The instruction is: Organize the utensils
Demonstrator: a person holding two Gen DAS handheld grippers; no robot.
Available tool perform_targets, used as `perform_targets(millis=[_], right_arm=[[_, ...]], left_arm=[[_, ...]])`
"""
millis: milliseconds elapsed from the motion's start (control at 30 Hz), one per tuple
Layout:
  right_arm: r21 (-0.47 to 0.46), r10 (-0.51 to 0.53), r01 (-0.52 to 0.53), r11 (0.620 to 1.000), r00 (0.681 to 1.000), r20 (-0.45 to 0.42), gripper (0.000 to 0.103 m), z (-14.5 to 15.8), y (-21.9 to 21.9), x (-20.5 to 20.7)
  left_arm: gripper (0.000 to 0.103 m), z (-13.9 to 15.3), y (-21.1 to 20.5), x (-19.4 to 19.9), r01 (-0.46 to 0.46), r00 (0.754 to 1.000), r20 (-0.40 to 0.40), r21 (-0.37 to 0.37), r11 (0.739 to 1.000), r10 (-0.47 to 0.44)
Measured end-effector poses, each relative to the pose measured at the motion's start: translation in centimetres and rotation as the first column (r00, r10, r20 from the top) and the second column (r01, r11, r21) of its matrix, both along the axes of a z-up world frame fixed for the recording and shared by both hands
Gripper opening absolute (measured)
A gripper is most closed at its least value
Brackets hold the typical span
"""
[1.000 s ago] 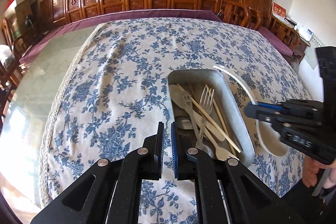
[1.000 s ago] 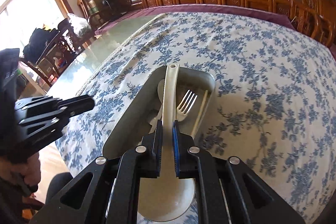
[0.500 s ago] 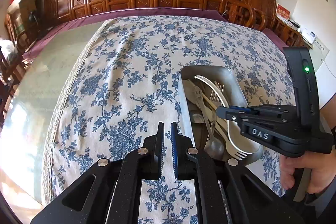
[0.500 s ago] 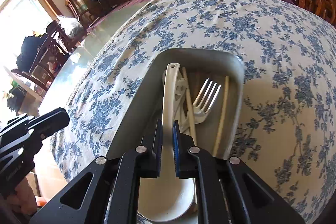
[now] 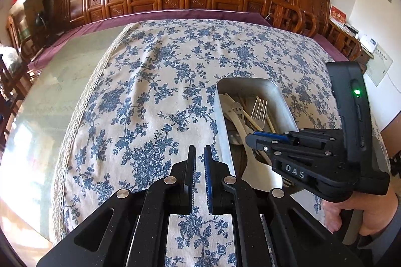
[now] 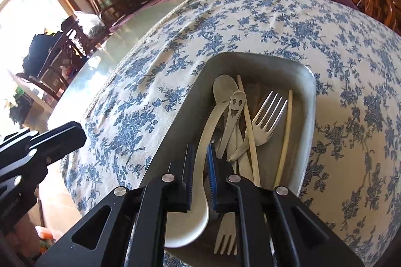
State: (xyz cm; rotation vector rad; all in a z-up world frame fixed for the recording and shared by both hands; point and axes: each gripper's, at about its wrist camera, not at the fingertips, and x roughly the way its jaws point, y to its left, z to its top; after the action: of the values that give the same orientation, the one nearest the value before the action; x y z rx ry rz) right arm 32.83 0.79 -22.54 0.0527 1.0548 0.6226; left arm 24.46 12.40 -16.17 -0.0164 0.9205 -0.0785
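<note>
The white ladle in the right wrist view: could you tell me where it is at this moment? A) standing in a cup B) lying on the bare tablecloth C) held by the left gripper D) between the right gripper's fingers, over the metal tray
D: the white ladle has its handle between the right gripper fingers, with its bowl over the near end of the metal tray among the other utensils.

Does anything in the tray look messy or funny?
Yes. The forks, chopsticks and spoons in the metal tray lie jumbled, crossing one another instead of lined up. One handle has a smiley face cut into it. The right tongs straddle the white spoon.
</note>
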Motion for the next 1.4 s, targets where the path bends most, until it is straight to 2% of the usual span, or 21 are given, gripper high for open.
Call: perform_targets(millis=[200, 367, 467, 533, 633, 667, 733, 833, 933, 1033, 1133, 1400], right_arm=[[-0.044, 0.027, -0.022, 0.999, 0.994, 0.105, 0.014, 2.3, -1.4, -1.9], [-0.039, 0.006, 0.000, 0.999, 0.988, 0.153, 0.014, 4.1, -3.8, -3.3], [-0.035, -0.019, 0.026, 0.999, 0.982, 0.186, 0.014, 5.3, -5.5, -4.3], [-0.038, -0.038, 0.047, 0.998, 0.977, 0.209, 0.021, 6.1, -6.8, -5.0], [-0.037, -0.065, 0.076, 0.996, 0.969, 0.240, 0.026, 7.1, -8.7, -6.2], [-0.038, -0.073, 0.085, 0.996, 0.966, 0.247, 0.028, 7.4, -9.3, -6.6], [-0.041, -0.094, 0.109, 0.993, 0.959, 0.266, 0.042, 8.1, -10.4, -7.4], [-0.045, -0.119, 0.138, 0.989, 0.947, 0.298, 0.055, 9.0, -12.1, -8.7], [-0.051, -0.147, 0.173, 0.984, 0.933, 0.329, 0.080, 10.0, -13.5, -10.0], [-0.035, -0.177, 0.202, 0.979, 0.919, 0.352, 0.092, 10.9, -15.0, -11.3], [-0.023, -0.206, 0.230, 0.973, 0.905, 0.372, 0.100, 11.8, -16.4, -12.7], [-0.003, -0.273, 0.305, 0.952, 0.856, 0.438, 0.100, 14.9, -19.4, -16.9]], left_arm=[[0.008, 0.7, -0.5, -0.4, -0.001, 1.000, 0.012, -0.003, 1.000, 0.001], [0.024, 1.6, -1.7, -1.0, 0.003, 0.999, 0.033, -0.007, 1.000, -0.003], [0.039, 2.2, -2.4, -1.4, 0.004, 0.999, 0.053, -0.010, 1.000, -0.003], [0.052, 2.6, -3.0, -1.6, 0.001, 0.998, 0.061, -0.010, 1.000, -0.001], [0.072, 3.2, -3.8, -2.1, -0.004, 0.997, 0.082, -0.001, 1.000, 0.004], [0.075, 3.4, -4.1, -2.3, -0.003, 0.996, 0.089, -0.001, 1.000, 0.003], [0.088, 3.7, -4.6, -2.7, -0.007, 0.995, 0.100, -0.001, 1.000, 0.007], [0.093, 4.3, -5.5, -3.5, -0.009, 0.993, 0.116, 0.008, 1.000, 0.008], [0.095, 4.7, -6.4, -4.3, -0.008, 0.993, 0.121, 0.020, 1.000, 0.006], [0.095, 5.1, -7.1, -5.0, -0.011, 0.992, 0.124, 0.027, 1.000, 0.007], [0.095, 5.8, -7.7, -6.0, -0.012, 0.991, 0.136, 0.019, 1.000, 0.009], [0.095, 9.3, -9.8, -9.7, 0.004, 0.976, 0.218, -0.002, 1.000, -0.003]])
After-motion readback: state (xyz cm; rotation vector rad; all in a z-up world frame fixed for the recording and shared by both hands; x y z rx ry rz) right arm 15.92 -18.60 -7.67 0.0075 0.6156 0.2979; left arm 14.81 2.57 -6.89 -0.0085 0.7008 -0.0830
